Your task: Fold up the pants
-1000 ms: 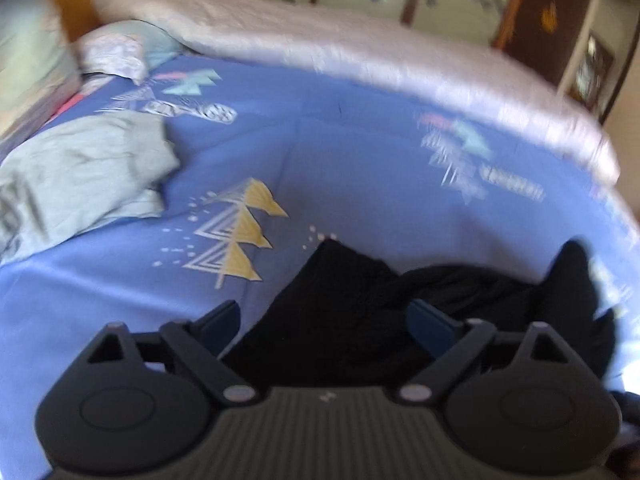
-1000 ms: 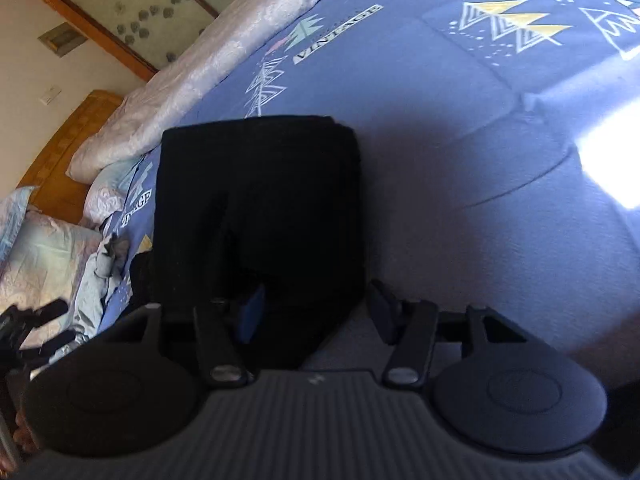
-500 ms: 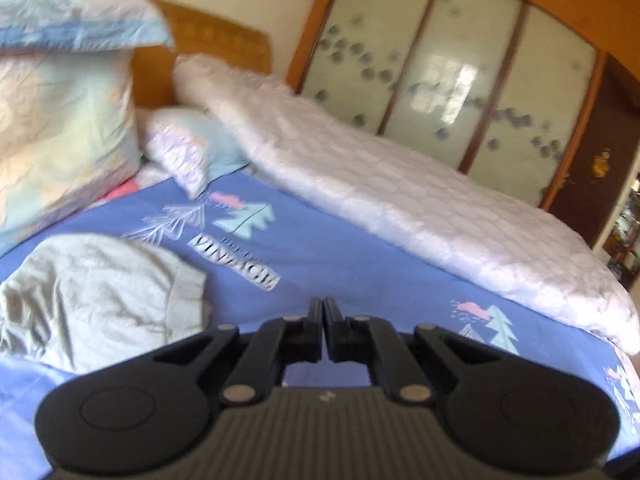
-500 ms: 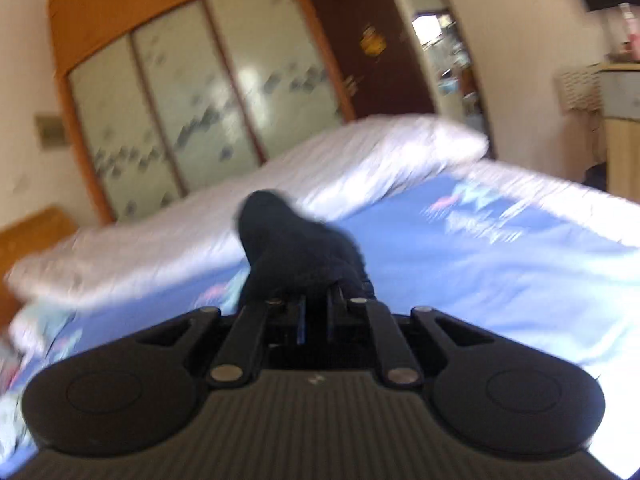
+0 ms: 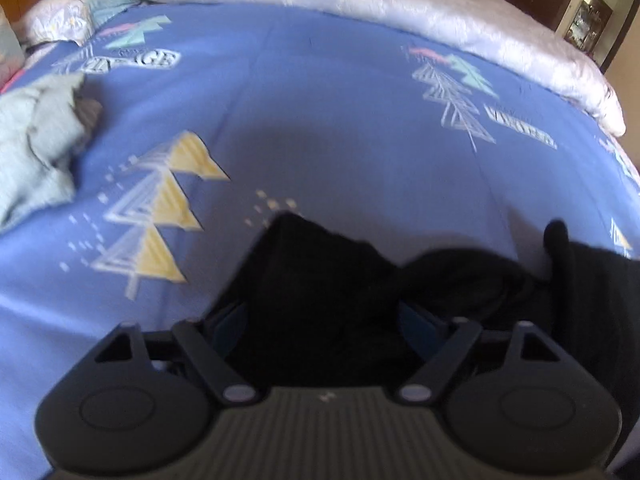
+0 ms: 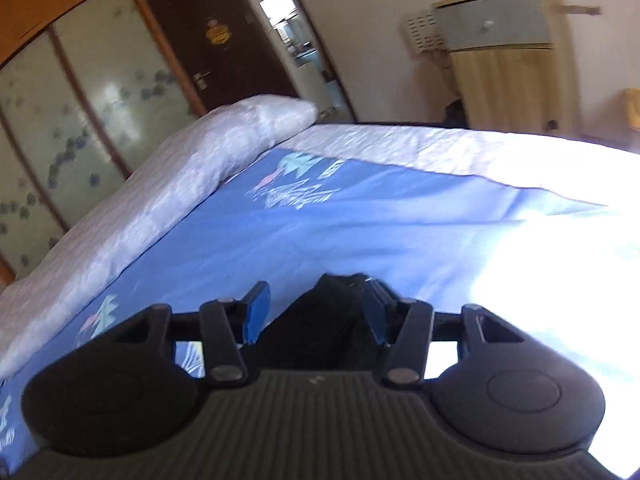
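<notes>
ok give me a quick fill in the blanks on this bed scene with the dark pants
1. The crumpled black pants lie on a ____ printed bedsheet.
2. The triangle trees printed left of the pants have ____ tips.
3. The crumpled pale garment lies at the ____ edge of the left wrist view.

Missing words: blue; yellow; left

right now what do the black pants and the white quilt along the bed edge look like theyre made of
Black pants: soft matte fabric, maybe knit; it slumps in limp folds without shine. White quilt: puffy stitched cloth with a slight sheen, probably padded; blur hides the weave.
</notes>
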Motion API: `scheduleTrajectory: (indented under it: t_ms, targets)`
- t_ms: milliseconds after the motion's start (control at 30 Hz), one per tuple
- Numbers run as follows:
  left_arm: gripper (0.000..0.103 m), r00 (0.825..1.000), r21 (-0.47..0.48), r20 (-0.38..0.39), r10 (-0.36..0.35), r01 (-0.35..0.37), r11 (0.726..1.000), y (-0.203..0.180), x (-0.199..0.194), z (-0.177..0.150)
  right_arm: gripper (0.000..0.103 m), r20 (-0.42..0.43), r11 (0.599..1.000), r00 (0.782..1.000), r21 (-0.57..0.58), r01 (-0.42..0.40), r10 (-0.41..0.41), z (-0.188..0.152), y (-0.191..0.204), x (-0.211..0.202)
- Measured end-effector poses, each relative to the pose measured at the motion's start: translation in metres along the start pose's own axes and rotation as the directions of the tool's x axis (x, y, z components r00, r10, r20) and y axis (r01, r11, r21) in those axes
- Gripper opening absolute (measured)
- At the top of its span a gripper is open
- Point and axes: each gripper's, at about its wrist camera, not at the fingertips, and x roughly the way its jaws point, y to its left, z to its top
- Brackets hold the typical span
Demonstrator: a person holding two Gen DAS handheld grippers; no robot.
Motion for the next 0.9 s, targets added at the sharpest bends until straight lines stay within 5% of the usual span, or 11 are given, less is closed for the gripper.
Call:
scheduleTrajectory:
  t_ms: [33,100,167,333,433,467,533,600,733,900]
  targets:
    - [0.066,0.998,0.065,0.033,0.046,-0.048,0.997,-0.013,-0.002,-0.005,0.061,-0.059,0.998,0.997,-0.03,-0.049,0.048,-0.004,0.011,0.009]
    - [0.017,0.998,0.143,0.053,0.03,-0.037,0.989,-0.03,-0.006,-0.008,0.063,-0.15,0.994,0.985,-0.054,-0.094,0.085,-0.018,0.031,0.029]
    - [0.016,0.999,0.082,0.048,-0.008,0.005,0.997,-0.029,-0.012,-0.004,0.064,-0.234,0.985,0.968,-0.124,-0.122,0.09,-0.035,0.06,0.055]
    - [0.015,0.965,-0.1,0.239,0.109,-0.088,0.991,0.018,-0.062,0.026,0.065,-0.363,0.935,0.932,-0.329,-0.131,0.003,-0.078,0.102,0.117]
    - [0.015,0.927,-0.255,0.315,0.205,-0.125,0.959,0.07,-0.091,0.041,0.057,-0.294,0.885,0.955,-0.454,-0.109,-0.032,-0.088,0.11,0.124]
    - [0.015,0.933,-0.295,0.308,0.189,-0.096,0.951,0.085,-0.093,0.041,0.051,-0.27,0.867,0.962,-0.487,-0.103,-0.037,-0.091,0.111,0.121]
    - [0.015,0.948,-0.345,0.275,0.158,-0.056,0.937,0.101,-0.087,0.038,0.016,-0.261,0.861,0.965,-0.496,-0.117,-0.019,-0.094,0.107,0.113]
    - [0.015,0.952,-0.323,0.246,0.182,-0.096,0.942,0.096,-0.076,0.034,0.008,-0.251,0.865,0.968,-0.49,-0.112,-0.017,-0.092,0.106,0.115]
    - [0.015,0.942,-0.303,0.29,0.17,-0.078,0.95,0.083,-0.078,0.043,0.005,-0.156,0.872,0.988,-0.484,-0.072,-0.005,-0.077,0.117,0.116]
    - [0.015,0.906,-0.387,0.373,0.198,-0.043,0.921,0.082,-0.087,0.085,0.003,-0.036,0.906,0.999,-0.42,-0.052,0.04,-0.04,0.143,0.132]
